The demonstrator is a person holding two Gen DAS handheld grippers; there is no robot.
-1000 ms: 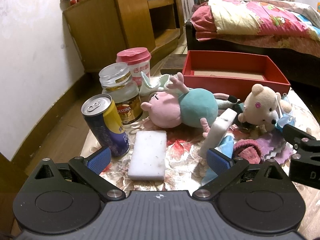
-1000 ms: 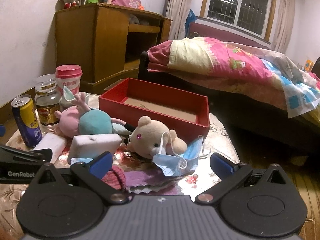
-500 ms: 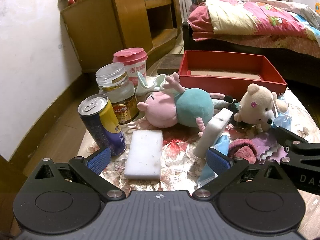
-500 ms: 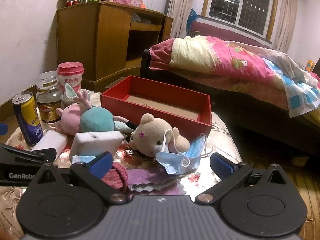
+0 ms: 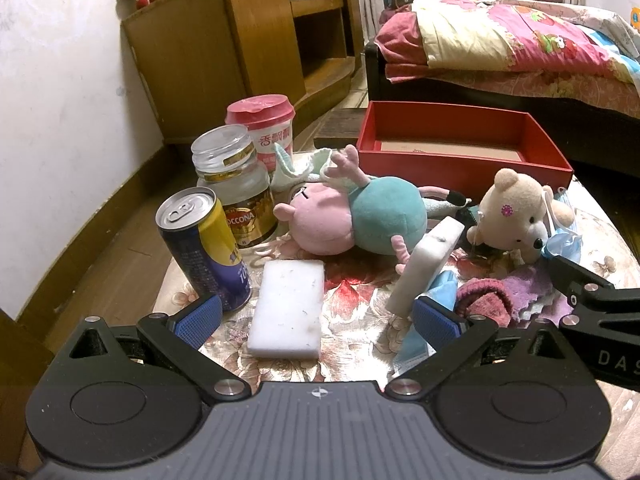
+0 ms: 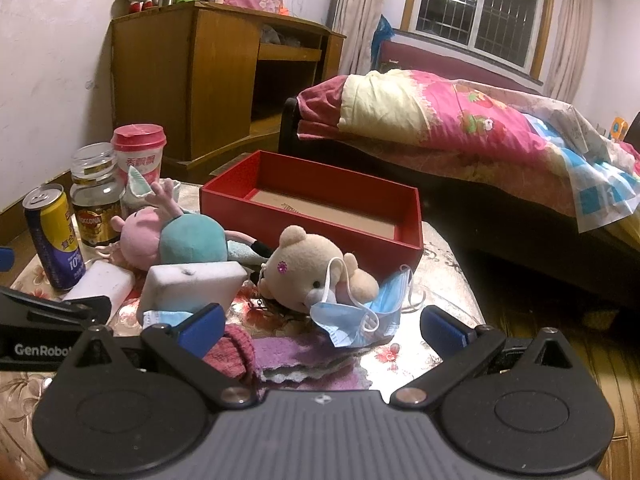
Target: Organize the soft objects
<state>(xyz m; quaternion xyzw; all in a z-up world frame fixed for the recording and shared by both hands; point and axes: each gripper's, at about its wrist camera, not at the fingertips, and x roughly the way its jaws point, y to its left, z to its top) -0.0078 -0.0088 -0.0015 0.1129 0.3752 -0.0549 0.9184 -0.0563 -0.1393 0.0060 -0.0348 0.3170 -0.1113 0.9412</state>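
A pink and teal pig plush (image 5: 352,216) (image 6: 180,240) lies on the small floral table. A beige teddy bear (image 5: 516,212) (image 6: 312,272) lies to its right, next to a blue face mask (image 6: 360,312). A white sponge (image 5: 288,308) lies flat; a second white sponge (image 5: 428,264) (image 6: 188,284) leans upright. A red knit piece (image 5: 484,304) (image 6: 232,352) and purple cloth (image 6: 296,356) lie near the front. An empty red box (image 5: 460,152) (image 6: 320,208) stands behind. My left gripper (image 5: 316,320) is open and empty over the flat sponge. My right gripper (image 6: 320,328) is open and empty over the mask.
A blue and yellow can (image 5: 204,248), a glass jar (image 5: 236,188) and a pink-lidded cup (image 5: 264,128) stand at the table's left. A wooden cabinet (image 6: 208,76) stands behind and a bed (image 6: 480,136) with a pink quilt is at the right.
Both grippers have drawn back and risen slightly, so the table's objects sit a little farther away. Nothing on the table has moved.
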